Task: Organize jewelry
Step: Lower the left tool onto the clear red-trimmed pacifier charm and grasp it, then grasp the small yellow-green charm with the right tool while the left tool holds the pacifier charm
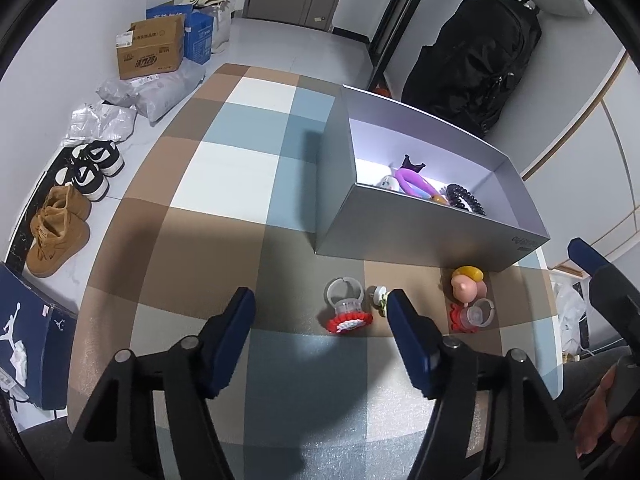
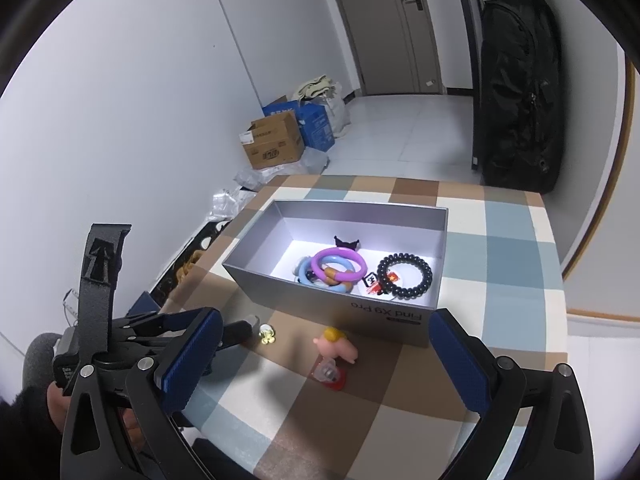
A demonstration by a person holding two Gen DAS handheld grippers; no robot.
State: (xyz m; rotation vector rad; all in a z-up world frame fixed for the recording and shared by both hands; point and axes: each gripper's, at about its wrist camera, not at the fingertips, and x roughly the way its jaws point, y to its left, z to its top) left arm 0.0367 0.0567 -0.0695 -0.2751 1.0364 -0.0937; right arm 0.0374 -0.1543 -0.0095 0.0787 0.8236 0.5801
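Note:
A grey open box (image 1: 420, 236) (image 2: 332, 300) stands on the checked table and holds a purple bracelet (image 2: 340, 261), a blue bracelet (image 2: 308, 276) and a black coil band (image 2: 405, 276). In front of it lie a clear ring with a red flower (image 1: 346, 312), a small yellow-green ring (image 1: 380, 294) (image 2: 267, 334), and a pink pig ring (image 1: 466, 284) (image 2: 338, 346) beside another clear red ring (image 1: 474, 314) (image 2: 330, 374). My left gripper (image 1: 320, 306) is open, just short of the red flower ring. My right gripper (image 2: 326, 344) is open, around the pig ring.
Shoes (image 1: 60, 232), a blue shoebox (image 1: 32, 340), plastic bags and cardboard boxes (image 1: 152, 52) line the floor to the left. A black backpack (image 1: 476, 60) (image 2: 516, 88) stands behind the table. The table edge runs close on the right.

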